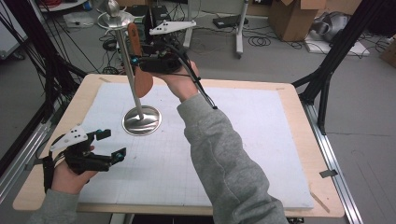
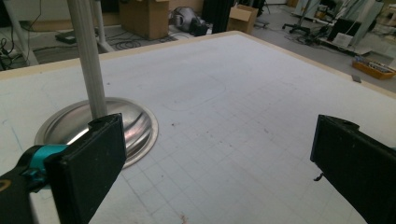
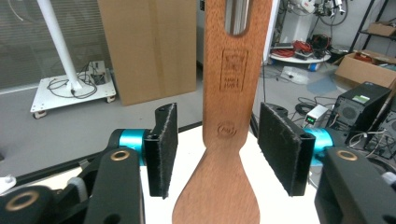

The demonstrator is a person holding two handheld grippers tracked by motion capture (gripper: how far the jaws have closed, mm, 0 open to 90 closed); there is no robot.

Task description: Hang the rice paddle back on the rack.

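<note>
Right gripper jaws part around wooden spatula (untouched); left gripper wide

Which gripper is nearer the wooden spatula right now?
Right. The right gripper has its open jaws on either side of the wooden spatula hanging on the stand; the left gripper sits low over the table, well away.

A flat reddish-brown wooden spatula hangs upright on a tall polished steel stand, its handle slot threaded over a metal peg. It sits between the parted pads of the right gripper, a gap on each side, burnt stamps facing the camera and the broad blade lowest. The stand's round mirrored base lies just ahead of the left gripper.
</note>
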